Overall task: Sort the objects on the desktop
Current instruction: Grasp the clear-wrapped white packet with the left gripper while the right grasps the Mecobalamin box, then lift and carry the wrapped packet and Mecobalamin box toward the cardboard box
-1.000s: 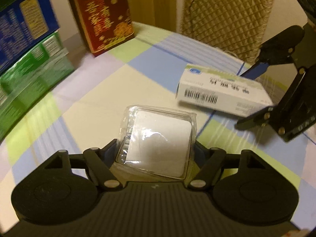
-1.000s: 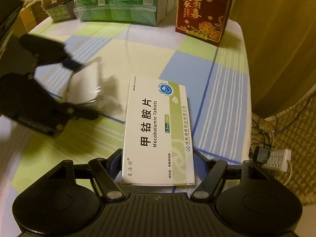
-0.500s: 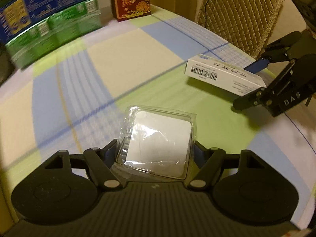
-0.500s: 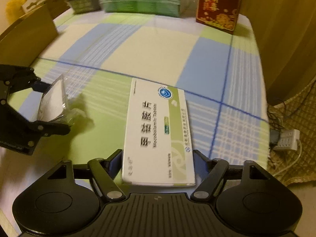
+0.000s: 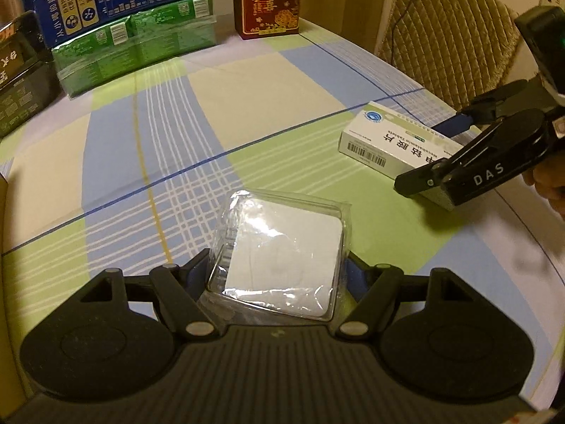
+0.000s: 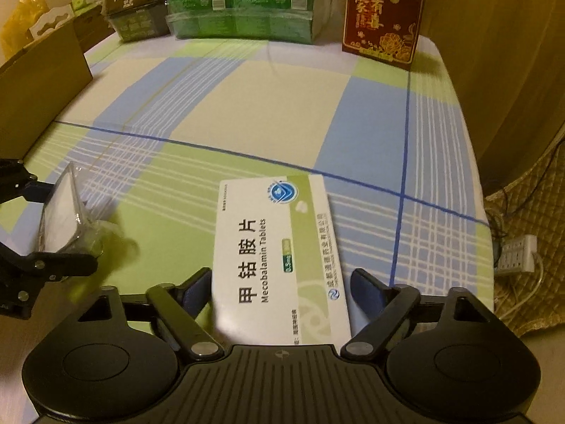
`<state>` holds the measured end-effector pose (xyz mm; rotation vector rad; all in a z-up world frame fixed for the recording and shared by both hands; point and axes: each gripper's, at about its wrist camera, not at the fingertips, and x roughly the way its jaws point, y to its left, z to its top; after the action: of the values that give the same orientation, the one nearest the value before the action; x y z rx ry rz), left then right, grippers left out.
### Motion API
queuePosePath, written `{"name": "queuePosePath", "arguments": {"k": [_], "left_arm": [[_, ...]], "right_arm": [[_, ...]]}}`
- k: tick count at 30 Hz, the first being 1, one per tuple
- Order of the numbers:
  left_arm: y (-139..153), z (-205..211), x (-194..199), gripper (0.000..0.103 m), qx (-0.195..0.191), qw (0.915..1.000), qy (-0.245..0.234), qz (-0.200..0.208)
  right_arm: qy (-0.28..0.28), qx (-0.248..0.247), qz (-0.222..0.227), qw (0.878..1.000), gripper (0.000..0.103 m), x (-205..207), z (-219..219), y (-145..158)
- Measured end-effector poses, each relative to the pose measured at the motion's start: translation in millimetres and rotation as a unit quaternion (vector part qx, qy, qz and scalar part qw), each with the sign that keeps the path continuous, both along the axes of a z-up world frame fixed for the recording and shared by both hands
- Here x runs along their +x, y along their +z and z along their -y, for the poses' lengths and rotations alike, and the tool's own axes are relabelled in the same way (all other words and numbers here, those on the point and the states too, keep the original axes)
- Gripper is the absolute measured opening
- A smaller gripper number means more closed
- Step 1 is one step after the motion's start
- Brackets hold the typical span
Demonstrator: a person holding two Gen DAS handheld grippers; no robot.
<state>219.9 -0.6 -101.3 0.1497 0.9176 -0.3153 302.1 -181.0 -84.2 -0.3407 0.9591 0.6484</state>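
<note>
Risk first: the left gripper [image 5: 279, 272] has its fingers clamped on a clear plastic packet [image 5: 282, 258] holding a flat white square card, and that slick, crinkled film could slide or buckle out of the pads if the hand tilts or jolts. To its right, the right gripper [image 6: 280, 289] straddles the Mecobalamin tablet box [image 6: 279, 251]; its jaws have just been closing, yet in the right wrist view a gap shows beside the right finger, so the pads do not look pressed on. Judging by that, a lift now could leave the box behind or let it twist askew. From the left wrist view the box seems to sit on or just above the checked tablecloth [image 5: 247, 92]; which, I cannot tell. It is a smooth, rigid white-and-green carton, long and flat with sharp edges. Both things are over the near part of the table, well apart from the red gift box [image 6: 383, 14] and the green shrink-wrapped cartons [image 6: 240, 14] at the far edge
</note>
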Motion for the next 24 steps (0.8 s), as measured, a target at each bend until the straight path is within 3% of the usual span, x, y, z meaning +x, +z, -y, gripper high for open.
{"name": "queuePosePath", "arguments": {"k": [1,11,24], "left_arm": [[-1,0,0,0.072,-0.001,1.0,0.002,-0.001],[3,-2,-13,0.072,-0.007,0.9996,0.026,0.0],[62,-11,-70,0.072,-0.02,0.9976,0.06,0.028]], "right_arm": [[0.0,0.001,0.002,1.0,0.069,0,-1,1],[-0.017,0.004,0.005,1.0,0.068,-16,-3,27],[-0.061,0.05,0.02,0.997,0.068,-91,-2,100]]}}
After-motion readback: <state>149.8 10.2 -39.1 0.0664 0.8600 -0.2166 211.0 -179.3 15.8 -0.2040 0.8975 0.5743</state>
